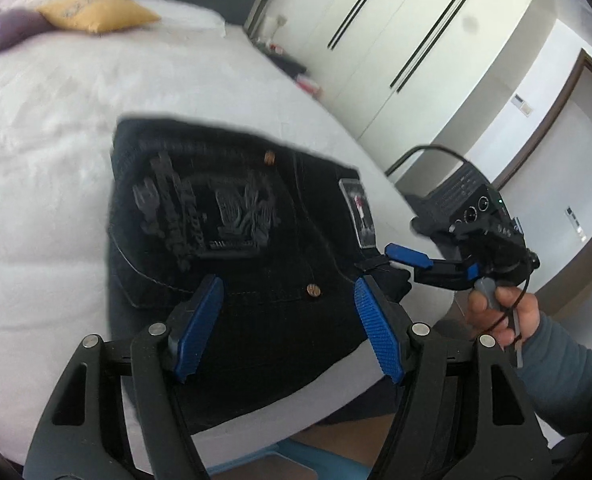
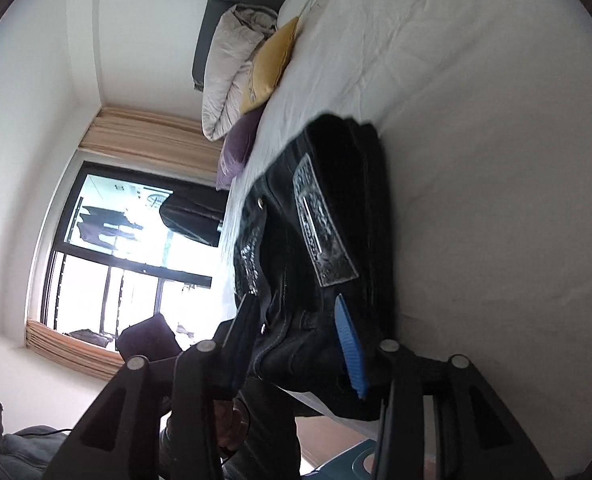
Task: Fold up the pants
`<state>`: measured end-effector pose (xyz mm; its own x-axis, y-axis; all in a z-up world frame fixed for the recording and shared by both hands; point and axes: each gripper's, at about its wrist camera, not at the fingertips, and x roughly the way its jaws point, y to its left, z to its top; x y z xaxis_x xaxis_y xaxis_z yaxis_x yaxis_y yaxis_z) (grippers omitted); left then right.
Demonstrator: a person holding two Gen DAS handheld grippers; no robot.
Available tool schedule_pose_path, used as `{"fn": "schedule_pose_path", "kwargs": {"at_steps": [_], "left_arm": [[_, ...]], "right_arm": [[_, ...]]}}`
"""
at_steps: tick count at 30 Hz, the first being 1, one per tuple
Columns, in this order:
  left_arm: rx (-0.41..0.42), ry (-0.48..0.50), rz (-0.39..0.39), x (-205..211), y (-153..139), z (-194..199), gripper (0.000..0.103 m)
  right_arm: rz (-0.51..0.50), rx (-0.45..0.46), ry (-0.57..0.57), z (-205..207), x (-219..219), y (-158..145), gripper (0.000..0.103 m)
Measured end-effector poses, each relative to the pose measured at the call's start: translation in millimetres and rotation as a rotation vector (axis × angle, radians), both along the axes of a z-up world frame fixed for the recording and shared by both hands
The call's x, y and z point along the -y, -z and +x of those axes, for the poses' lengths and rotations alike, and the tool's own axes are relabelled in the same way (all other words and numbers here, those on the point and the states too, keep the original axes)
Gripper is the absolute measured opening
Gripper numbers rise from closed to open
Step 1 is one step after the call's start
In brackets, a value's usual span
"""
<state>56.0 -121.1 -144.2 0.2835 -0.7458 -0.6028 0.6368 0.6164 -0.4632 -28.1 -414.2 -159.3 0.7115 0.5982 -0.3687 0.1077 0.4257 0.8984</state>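
Folded pants [image 1: 232,248] on bed [image 1: 56,128], both tongs parted

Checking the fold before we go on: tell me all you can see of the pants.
The pants are black denim, folded into a thick compact stack near the edge of the white bed, one corner overhanging. On top show a dark embroidered back pocket, copper rivets and a silver-grey waistband patch. The left gripper hangs open above them; the right gripper is at the waistband corner, jaws apart, not clamped.
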Motion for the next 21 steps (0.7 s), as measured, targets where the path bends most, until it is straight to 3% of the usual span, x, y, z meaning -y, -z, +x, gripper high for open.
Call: {"fn": "schedule_pose_path", "kwargs": {"at_steps": [1, 4, 8, 11, 15, 17, 18, 20, 21], "left_arm": [[0.023, -0.011, 0.006, -2, -5, 2, 0.067], [0.053, -0.061, 0.028, 1, -12, 27, 0.067], [0.061, -0.079, 0.023, 6, -20, 59, 0.067], [0.038, -0.062, 0.055, 18, -17, 84, 0.067], [-0.012, -0.037, 0.107, 23, 4, 93, 0.066], [-0.001, -0.044, 0.095, 14, -4, 89, 0.067], [0.010, -0.048, 0.080, 6, -12, 86, 0.067], [0.038, -0.064, 0.074, -8, -22, 83, 0.067], [0.050, -0.077, 0.072, -18, -27, 84, 0.067]], "right_arm": [[-0.005, 0.025, 0.013, 0, 3, -7, 0.061], [-0.004, 0.099, 0.013, 27, 4, -29, 0.068], [-0.030, 0.114, -0.056, 77, -20, -40, 0.069], [-0.023, 0.067, -0.084, 102, -32, -26, 0.070], [-0.041, 0.002, -0.048, 94, -21, 2, 0.063], [-0.024, -0.003, -0.018, 76, -8, 3, 0.062], [-0.026, 0.008, -0.011, 65, -1, -1, 0.064], [-0.083, 0.012, 0.023, 43, 8, -14, 0.086], [-0.118, -0.005, 0.035, 33, 13, -19, 0.090]]}}
